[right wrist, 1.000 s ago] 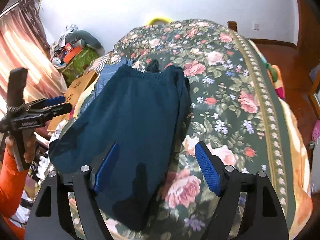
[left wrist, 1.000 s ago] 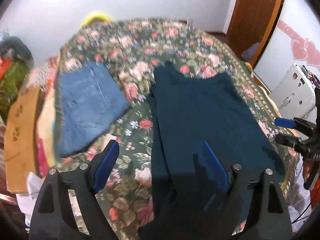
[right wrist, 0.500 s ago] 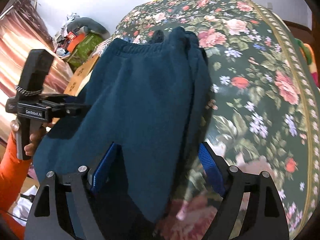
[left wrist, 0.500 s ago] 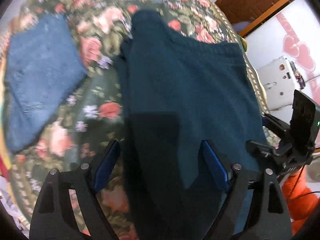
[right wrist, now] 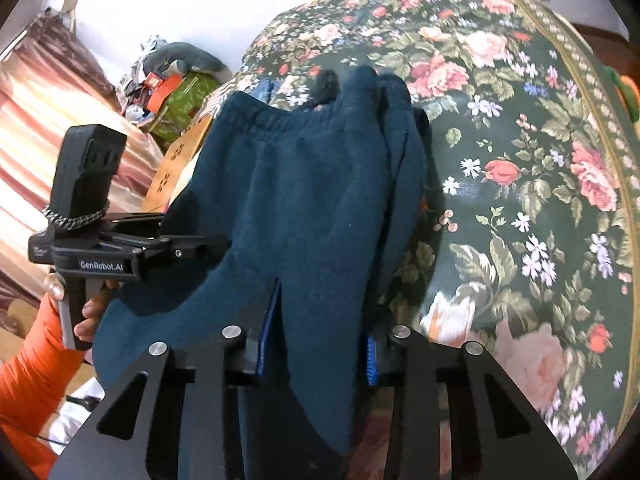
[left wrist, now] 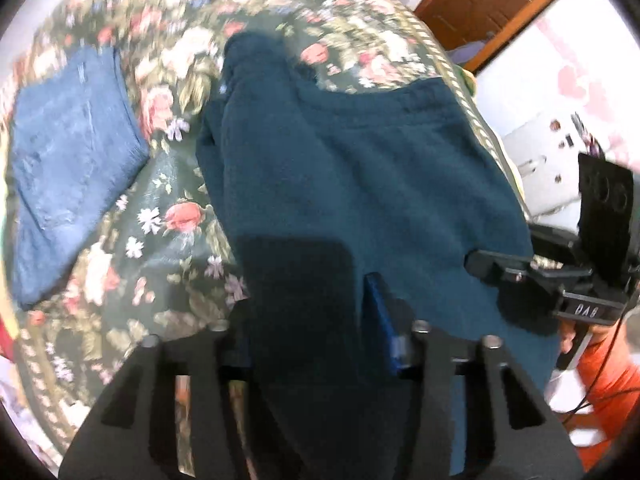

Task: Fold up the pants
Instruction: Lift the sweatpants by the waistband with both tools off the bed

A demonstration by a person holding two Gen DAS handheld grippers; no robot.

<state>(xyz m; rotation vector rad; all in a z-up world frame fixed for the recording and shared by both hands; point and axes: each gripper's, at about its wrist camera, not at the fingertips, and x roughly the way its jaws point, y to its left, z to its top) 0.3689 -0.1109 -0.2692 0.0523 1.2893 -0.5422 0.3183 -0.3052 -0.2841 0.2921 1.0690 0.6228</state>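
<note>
Since half second ago: both grippers' jaws narrowed from wide open onto near edge of teal pants (left wrist: 360, 184); fabric bunched between fingers.

Pants lie on floral bedspread (right wrist: 520, 160), waistband far, near end at both grippers; folded jeans (left wrist: 68, 160) left of pants, apart.

Left gripper (left wrist: 312, 320): jaws closed in on dark fold of pants, cloth filling gap.

Right gripper (right wrist: 320, 336): blue pads pressed against pants fold from both sides, clamped.
</note>
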